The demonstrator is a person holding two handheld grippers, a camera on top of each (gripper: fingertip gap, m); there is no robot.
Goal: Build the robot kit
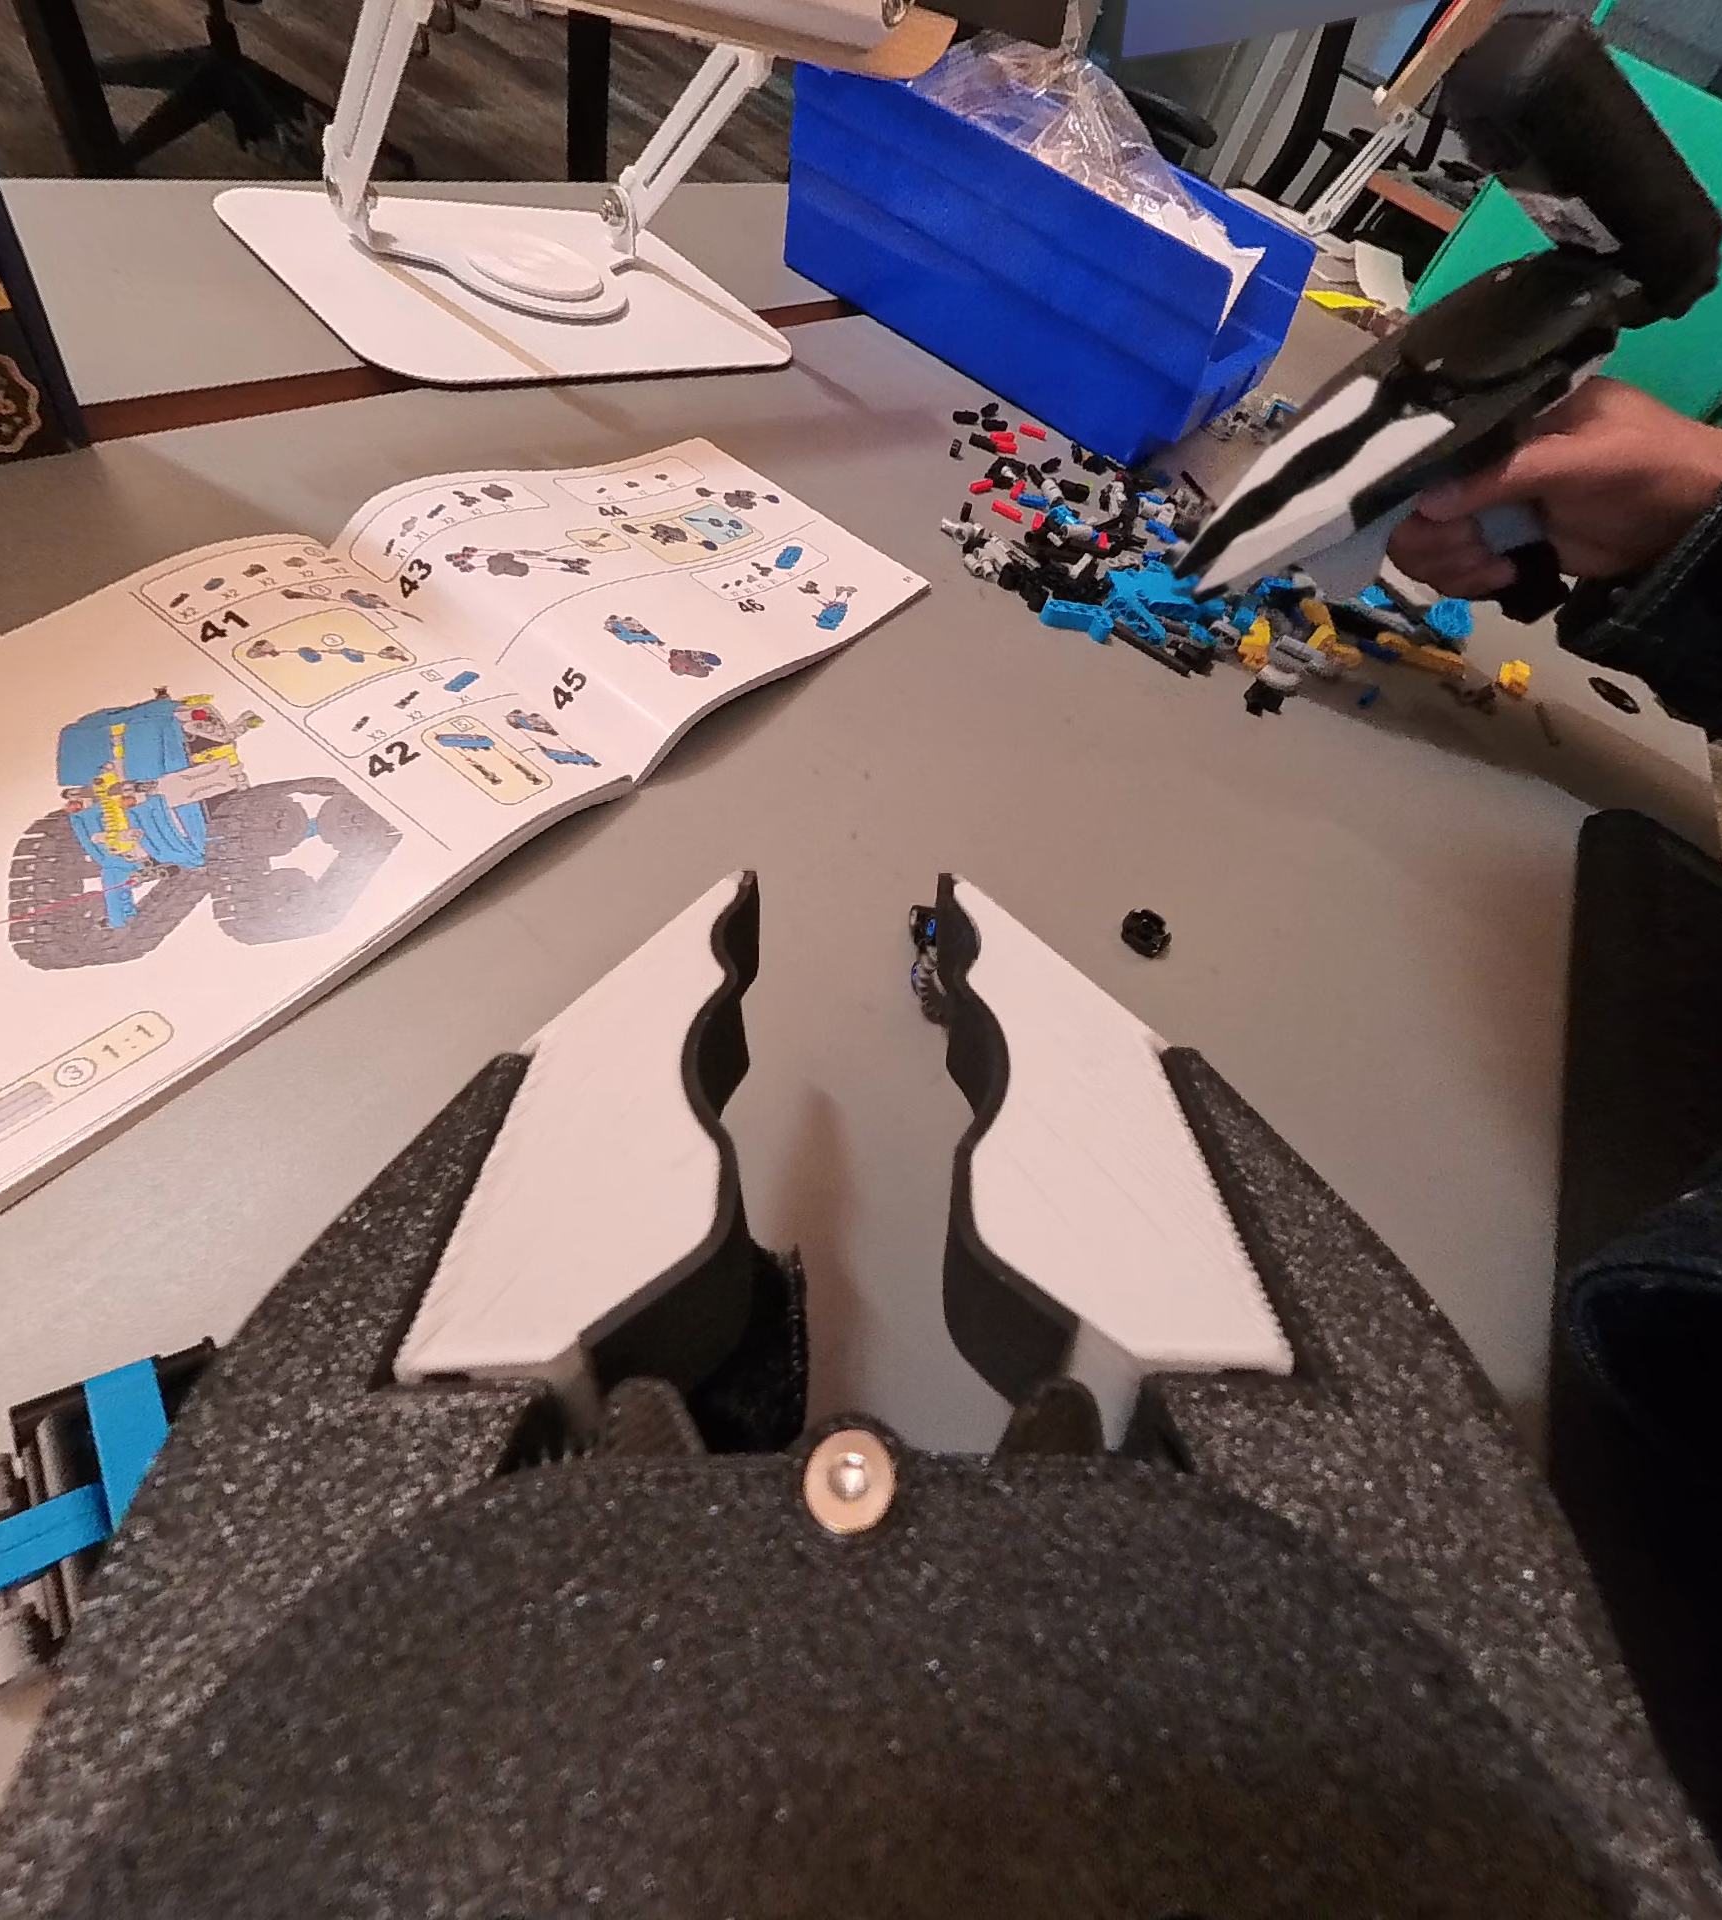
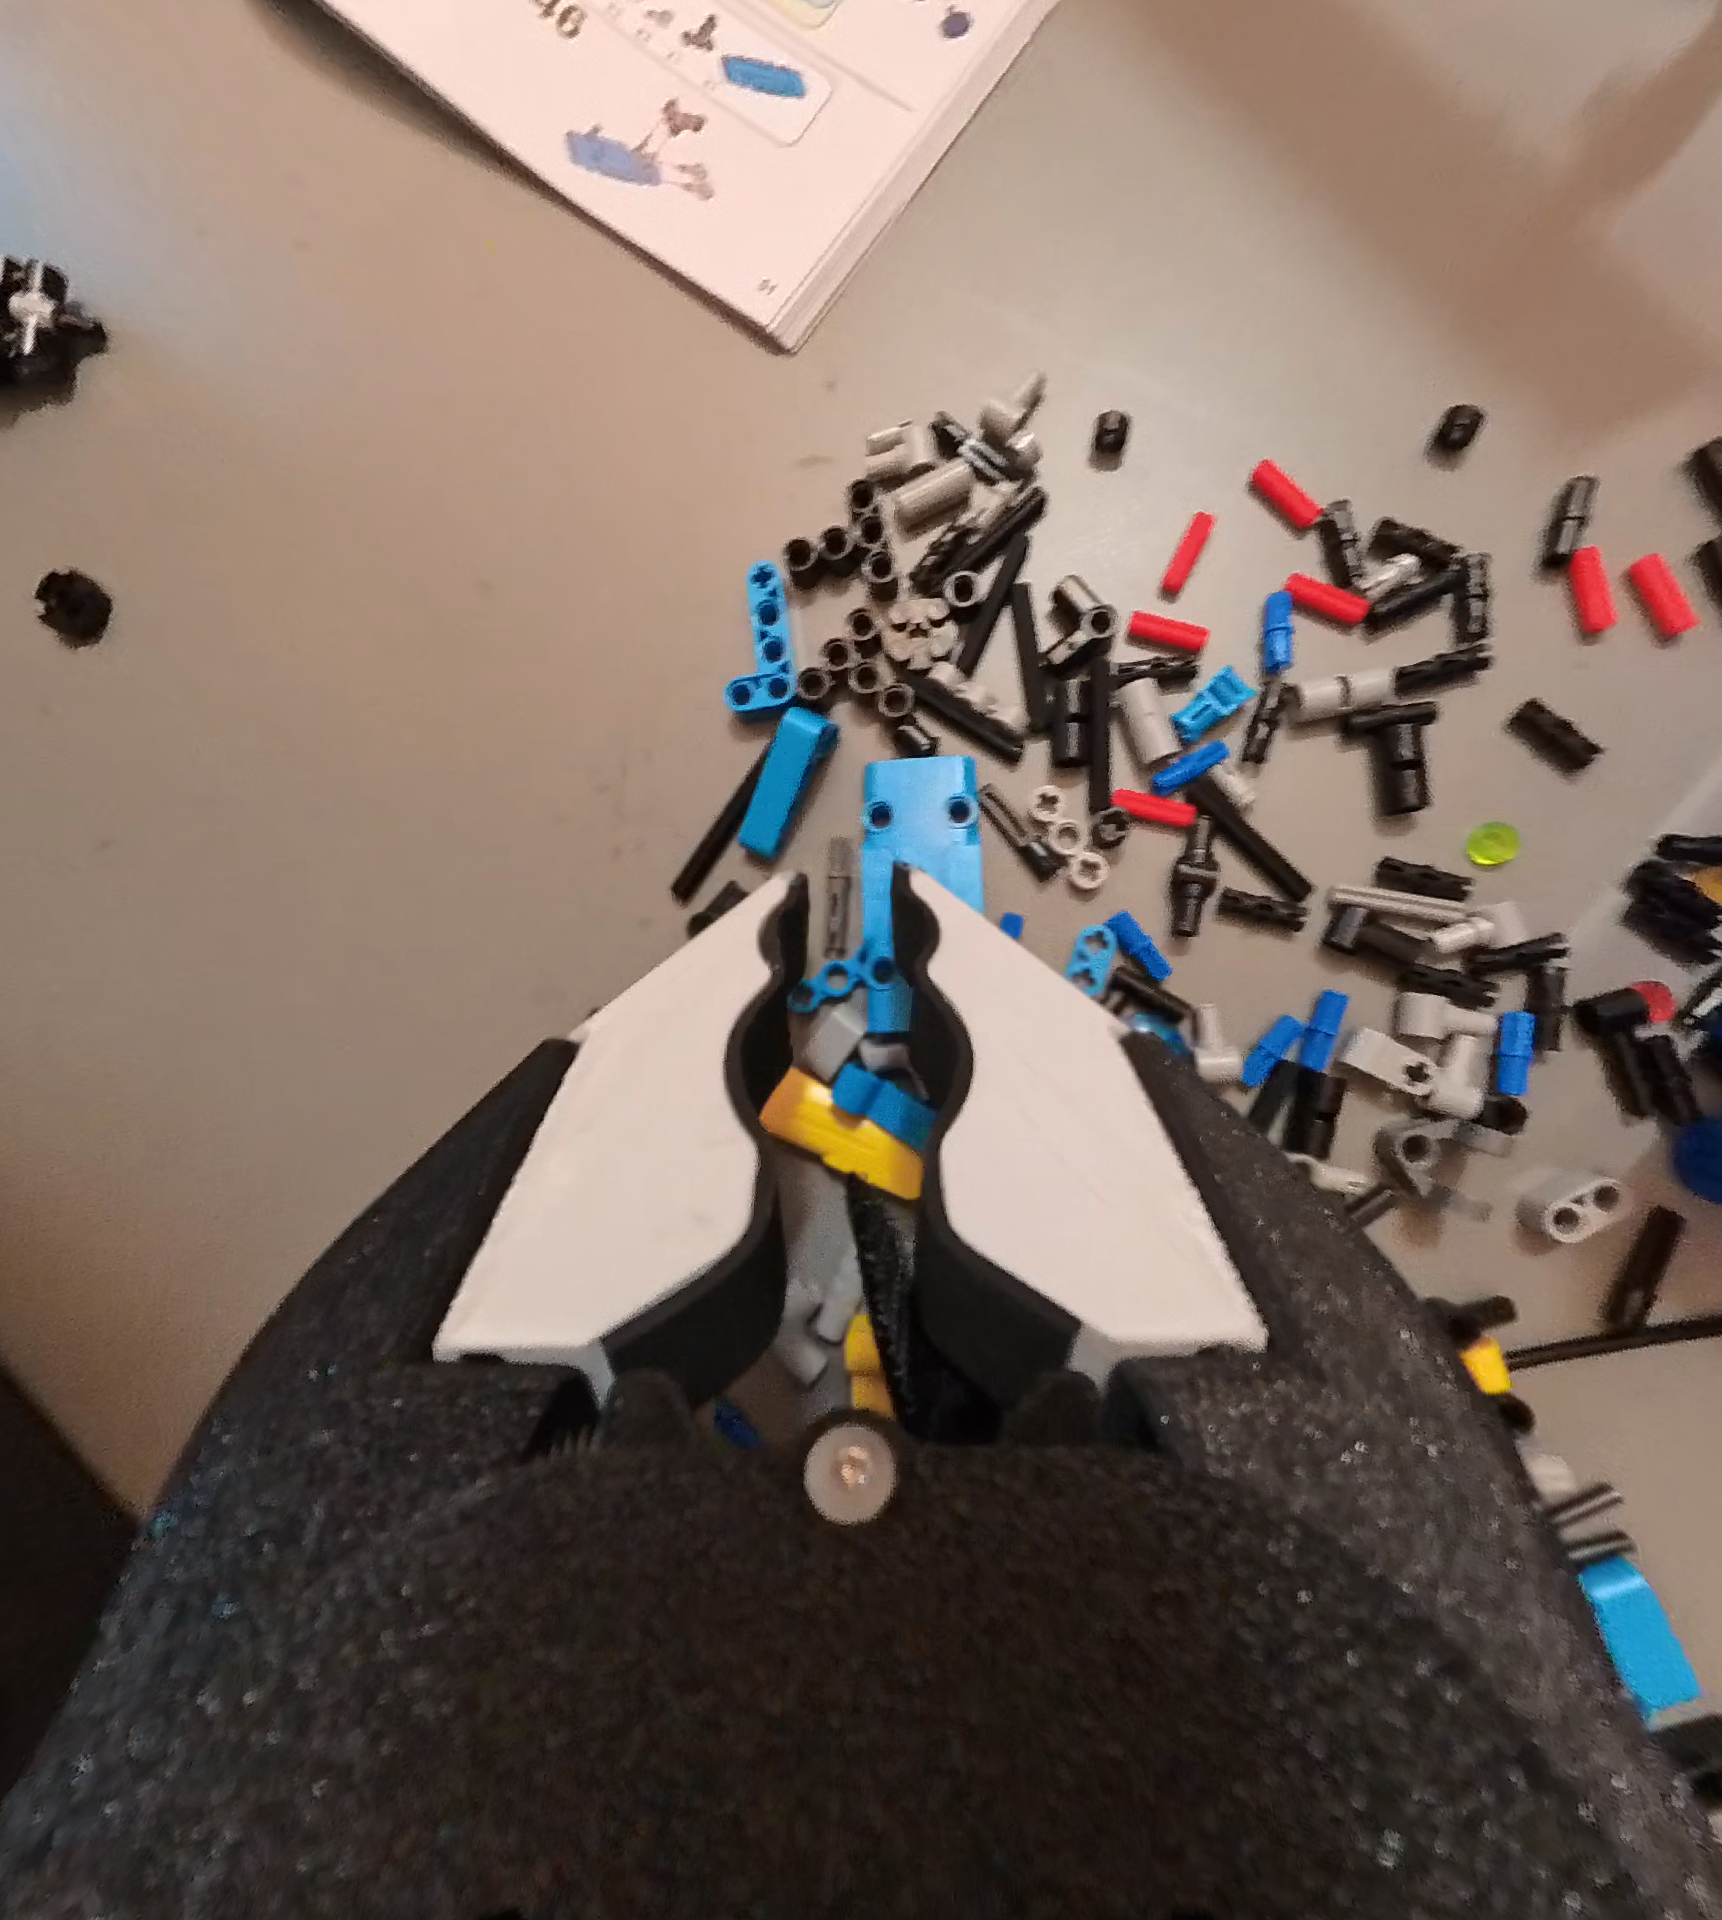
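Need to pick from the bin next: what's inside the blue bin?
Only crumpled clear plastic wrap shows above the rim of the blue bin. Its wall hides any contents below; loose building pieces lie outside it.

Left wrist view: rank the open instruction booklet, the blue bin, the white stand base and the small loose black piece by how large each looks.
1. Instruction booklet, though it lies nearer the camera.
2 and 3. Blue bin and white stand base: too alike to rank.
4. Loose black piece, by far the smallest.

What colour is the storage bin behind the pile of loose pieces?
Blue; the storage bin shows best in the left wrist view.
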